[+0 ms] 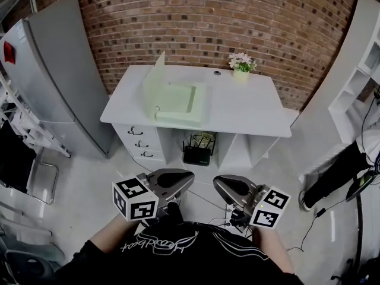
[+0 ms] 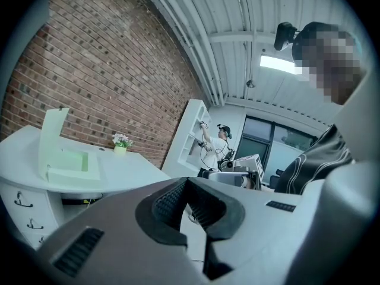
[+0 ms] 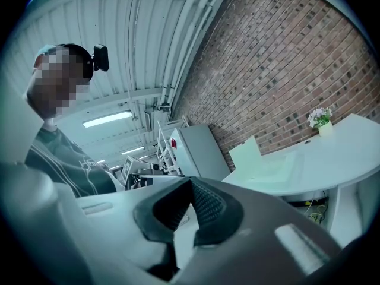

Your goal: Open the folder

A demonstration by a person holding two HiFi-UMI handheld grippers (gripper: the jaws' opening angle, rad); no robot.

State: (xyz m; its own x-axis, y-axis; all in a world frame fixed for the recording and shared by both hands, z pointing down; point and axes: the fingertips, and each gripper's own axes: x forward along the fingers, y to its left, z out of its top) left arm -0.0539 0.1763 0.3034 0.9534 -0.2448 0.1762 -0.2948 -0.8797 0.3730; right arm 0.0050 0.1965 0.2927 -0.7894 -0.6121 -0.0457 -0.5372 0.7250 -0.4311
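Dark shirt (image 1: 172,251) of the person fills the bottom of the head view. Just ahead of it, held close to the body, the left gripper (image 1: 187,176) is closed, tips meeting, nothing between them. Beside it the right gripper (image 1: 217,181) looks the same, tips together and empty. Each gripper view bears this out: the pads join at the tip with only the room beyond. Both point roughly level toward the desk and sit well apart from it. This reads as a rest posture, not a reach

On the white surface (image 1: 249,114), left of centre, lies the pale green folder (image 1: 178,100). It already stands open. One cover rises near upright along its left side, and the other half lies flat, showing a shallow recess. Nothing is seen propping the cover, so it is probably stiff enough to hold itself up

At the back right of the surface, well apart from the folder, is a flower pot (image 1: 241,70). Drawers (image 1: 141,144) sit under the left part, with a dark router-like box (image 1: 197,155) in the open bay beside them. A grey cabinet (image 1: 59,82) stands left of the desk, a brick wall (image 1: 237,16) runs behind it, and white shelving (image 1: 356,82) is at the right. The left gripper view shows a second person (image 2: 215,144) far off by the shelving

Judgement: with the cover up and both grippers closed on nothing, far from the desk, the opening looks done as things lie, or no step is in hand
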